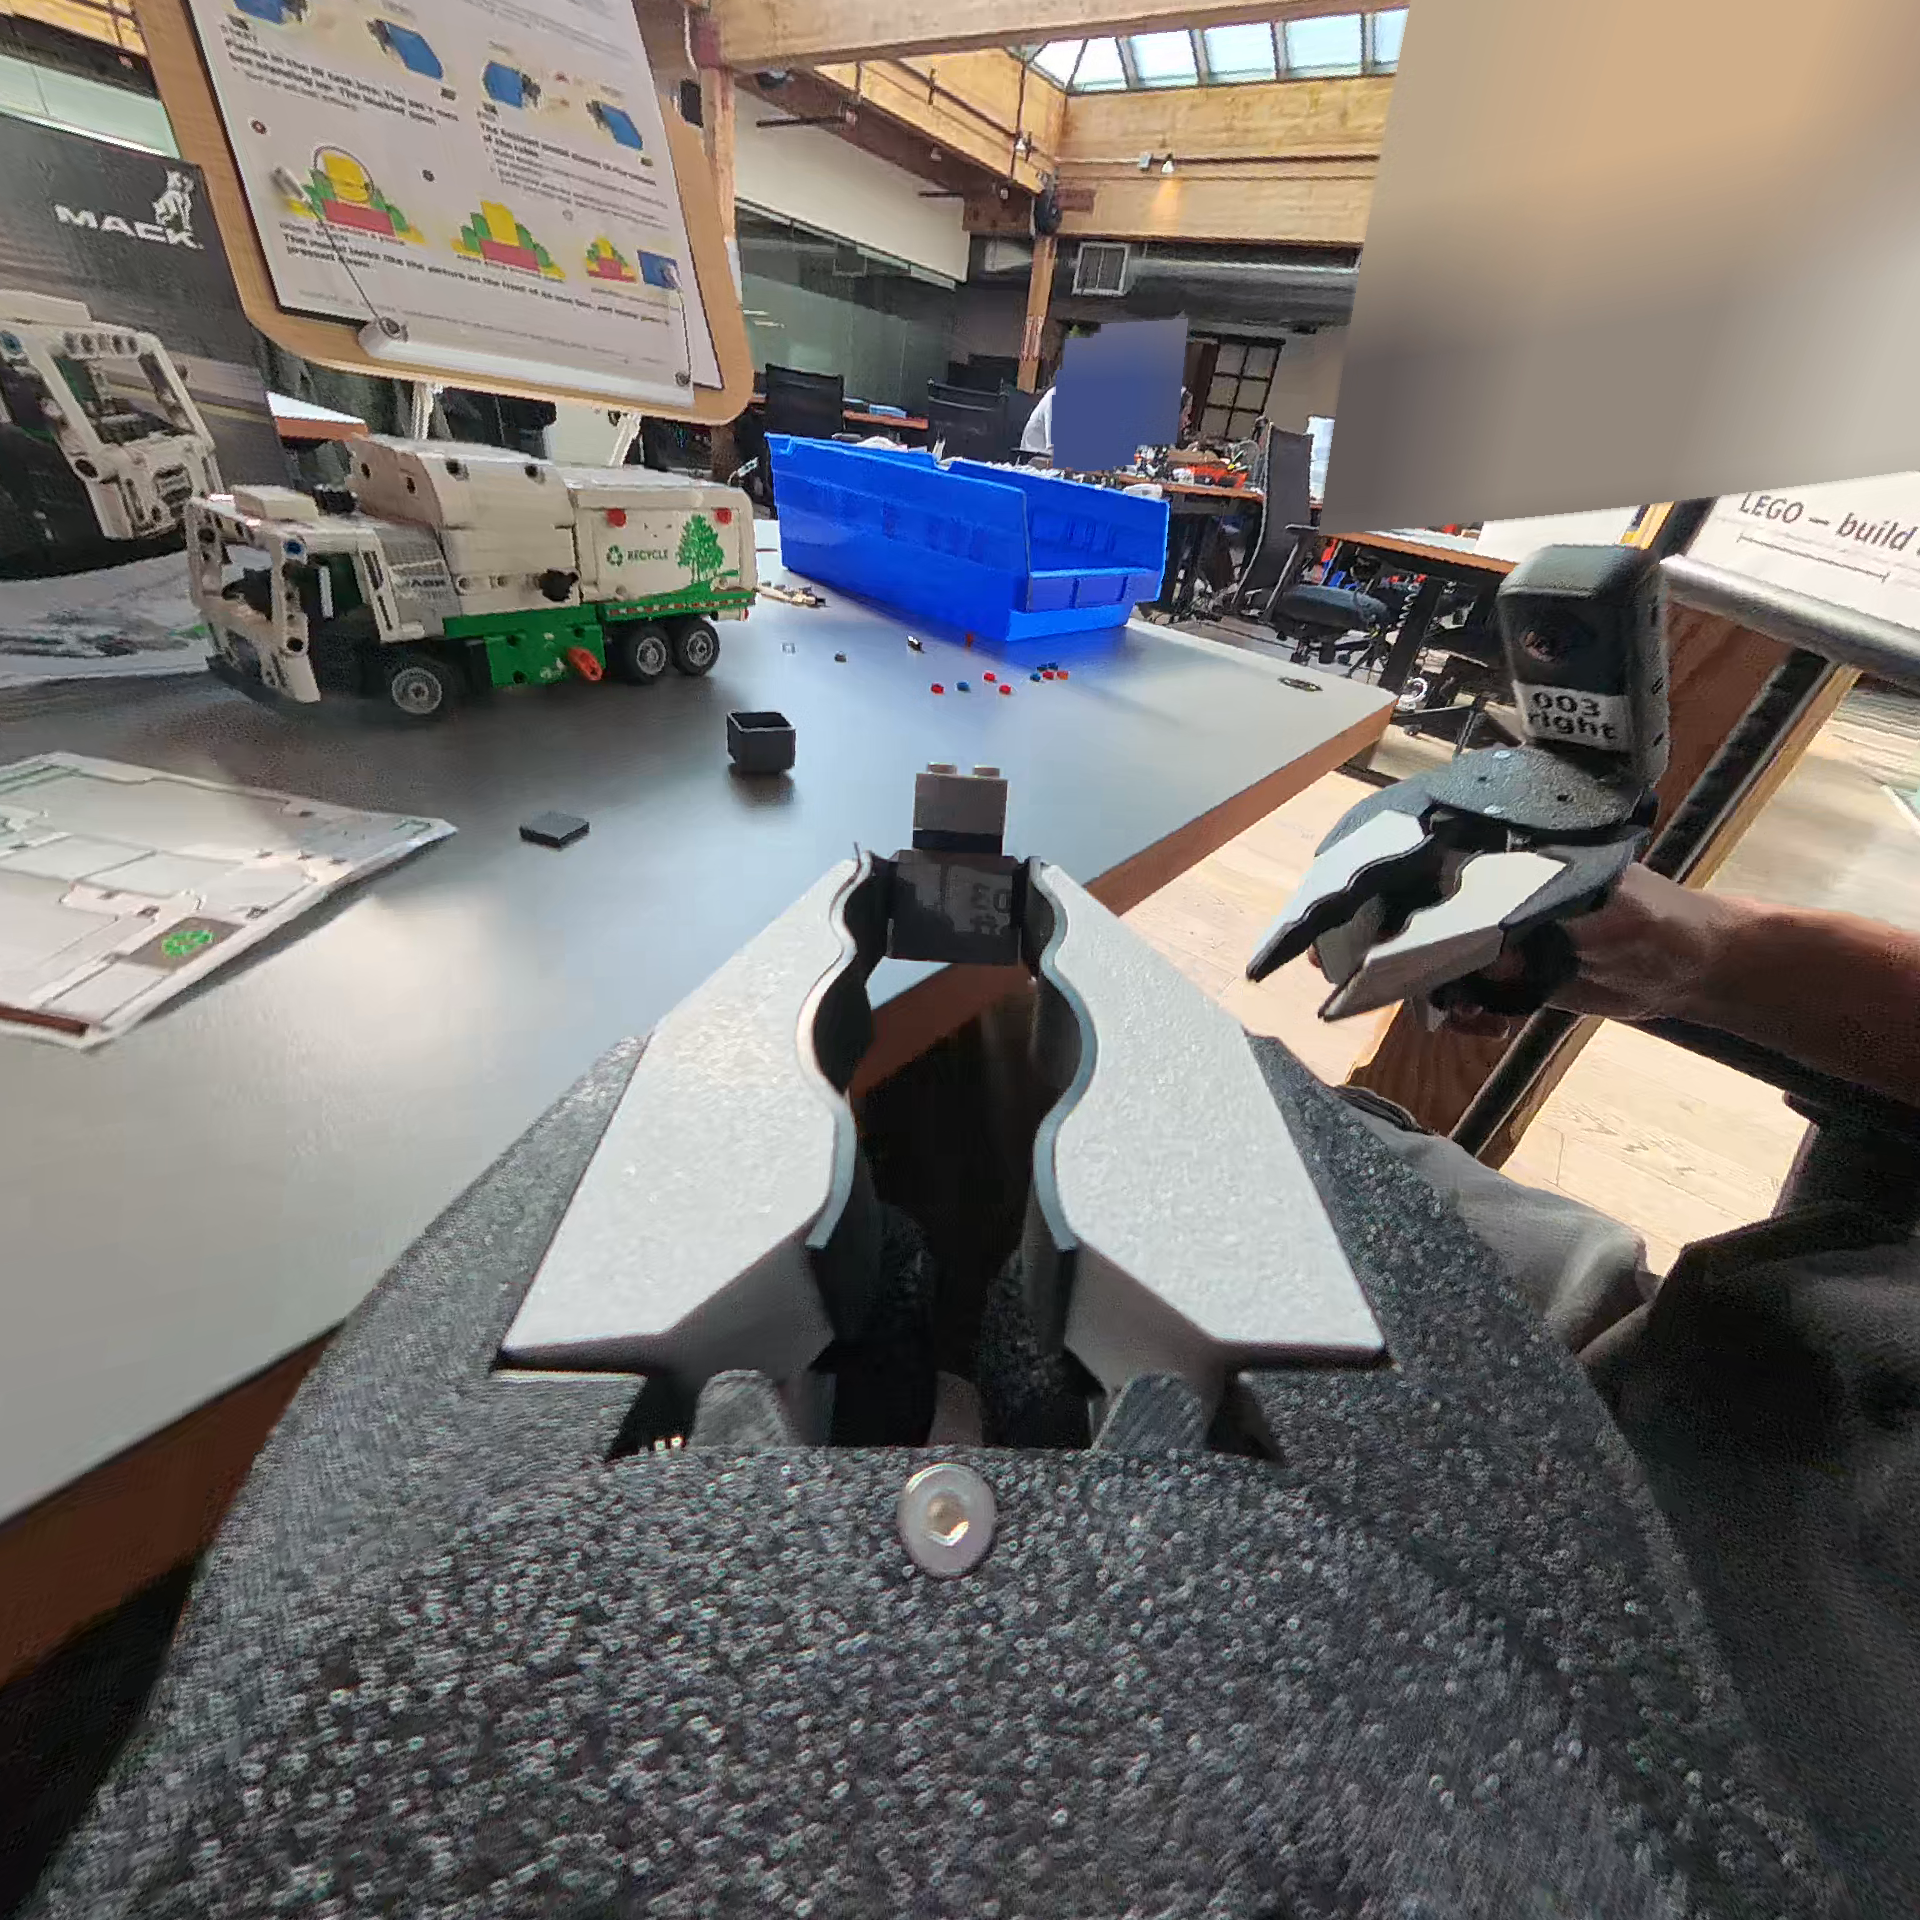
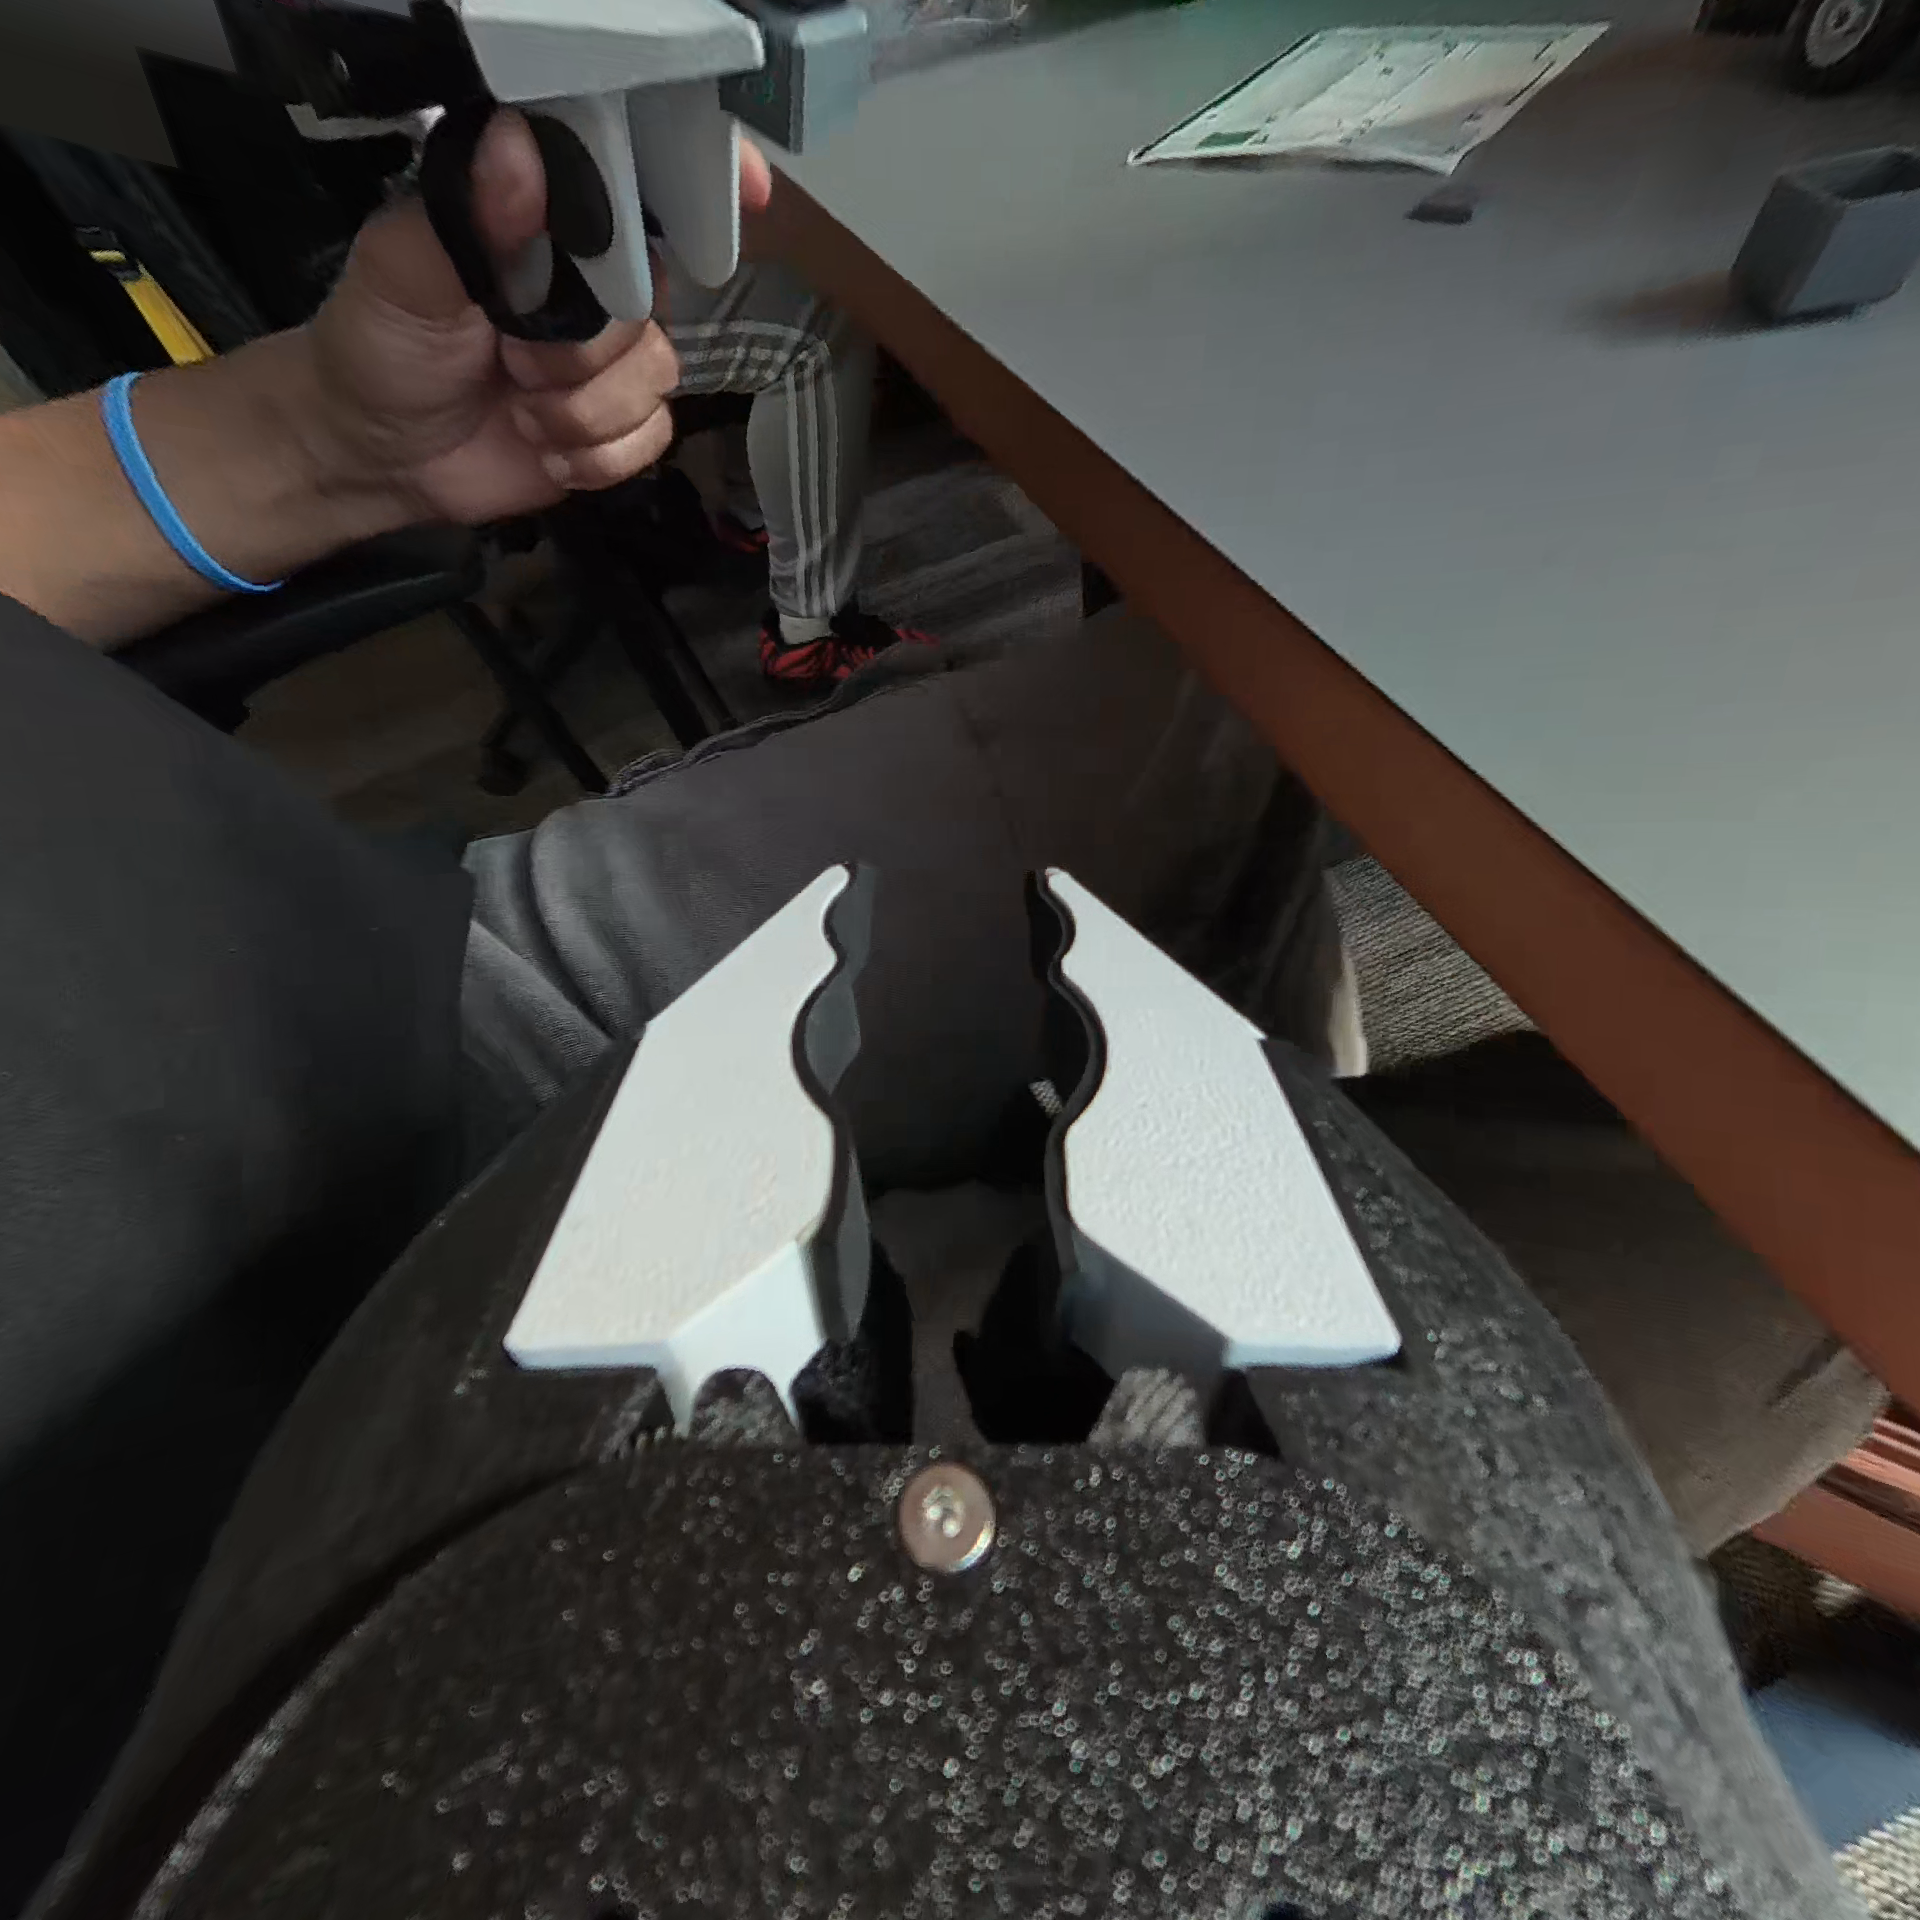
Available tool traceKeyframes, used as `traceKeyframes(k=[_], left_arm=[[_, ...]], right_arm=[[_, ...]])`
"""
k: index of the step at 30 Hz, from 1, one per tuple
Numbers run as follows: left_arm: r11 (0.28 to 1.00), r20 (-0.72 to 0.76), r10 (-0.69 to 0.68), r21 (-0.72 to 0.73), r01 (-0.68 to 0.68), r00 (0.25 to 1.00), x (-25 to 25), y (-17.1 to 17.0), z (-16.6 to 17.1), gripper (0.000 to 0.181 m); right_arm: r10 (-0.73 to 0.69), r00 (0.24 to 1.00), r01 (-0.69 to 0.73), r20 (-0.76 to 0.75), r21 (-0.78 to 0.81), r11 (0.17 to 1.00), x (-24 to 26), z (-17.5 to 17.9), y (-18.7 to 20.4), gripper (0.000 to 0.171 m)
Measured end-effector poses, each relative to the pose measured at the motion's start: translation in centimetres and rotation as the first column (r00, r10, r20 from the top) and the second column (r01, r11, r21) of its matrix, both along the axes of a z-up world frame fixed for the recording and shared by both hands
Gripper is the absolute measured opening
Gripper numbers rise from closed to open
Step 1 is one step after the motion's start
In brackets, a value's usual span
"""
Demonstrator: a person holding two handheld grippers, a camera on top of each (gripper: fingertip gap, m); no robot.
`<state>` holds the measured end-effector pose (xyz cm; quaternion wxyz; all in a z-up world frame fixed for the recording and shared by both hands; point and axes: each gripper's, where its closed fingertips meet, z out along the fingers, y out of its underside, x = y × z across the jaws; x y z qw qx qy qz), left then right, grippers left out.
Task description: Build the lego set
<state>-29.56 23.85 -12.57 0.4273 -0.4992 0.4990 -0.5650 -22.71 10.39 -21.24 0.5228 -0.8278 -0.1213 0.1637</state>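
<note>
My left gripper [image 1: 948,868] is shut on a small brick stack [image 1: 958,831], a light grey studded brick on top of a dark grey block, held upright just above the near edge of the grey table [image 1: 520,1039]. My right gripper [image 2: 948,878] is open and empty, off the table over the person's lap. In the left wrist view it [image 1: 1299,992] hangs to the right of the table edge, apart from the stack. The left gripper [image 2: 665,156] and the hand holding it show blurred at the top left of the right wrist view.
A white and green lego truck [image 1: 468,582] stands at the back left, with a blue bin [image 1: 966,540] behind. A dark square cup [image 1: 761,740], a flat dark tile [image 1: 554,828], loose small pieces [image 1: 997,681] and a booklet [image 1: 156,894] lie on the table. An instruction board [image 1: 447,187] hangs above. The grippers' ends are close to 20 cm from one another.
</note>
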Motion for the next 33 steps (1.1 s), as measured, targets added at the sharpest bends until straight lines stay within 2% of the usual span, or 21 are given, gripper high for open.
traceKeyframes(k=[1,4,7,12,16,23,28,33], left_arm=[[1.000,-0.014,0.019,-0.004,-0.019,1.000,-0.8,-0.2,-0.4,0.024],[0.997,-0.037,0.079,-0.019,-0.080,0.996,-3.7,-1.0,-1.3,0.023],[0.990,-0.071,0.136,-0.029,-0.138,0.988,-6.9,-2.2,-2.1,0.024],[0.976,-0.130,0.218,0.000,-0.219,0.967,-11.8,-5.6,-3.4,0.024],[0.968,-0.168,0.249,0.020,-0.249,0.954,-14.7,-8.5,-4.5,0.024],[0.935,-0.243,0.317,-0.083,-0.345,0.917,-21.6,-12.6,-7.0,0.024],[0.922,-0.311,0.366,-0.007,-0.388,0.877,-25.0,-16.0,-8.7,0.024],[0.915,-0.369,0.376,0.001,-0.404,0.850,-27.3,-18.6,-10.2,0.024]], right_arm=[[-0.016,1.000,0.015,0.021,0.035,0.999,0.2,0.3,-0.4,0.024],[-0.057,0.996,0.055,0.075,0.024,0.998,0.5,-0.1,-1.9,0.023],[-0.087,0.995,0.085,0.044,0.035,0.996,-0.9,-0.3,-3.6,0.027],[-0.147,0.979,0.140,0.144,0.054,0.989,-2.7,-0.9,-7.6,0.030],[-0.164,0.986,0.164,0.024,0.007,0.986,-4.9,-1.2,-10.4,0.036],[-0.163,0.983,0.158,-0.079,-0.071,0.985,-9.5,-2.8,-15.3,0.038],[-0.186,0.977,0.175,-0.108,-0.106,0.979,-11.1,-3.6,-18.2,0.038],[-0.203,0.953,0.179,-0.223,-0.124,0.976,-12.0,-3.3,-19.6,0.037]])
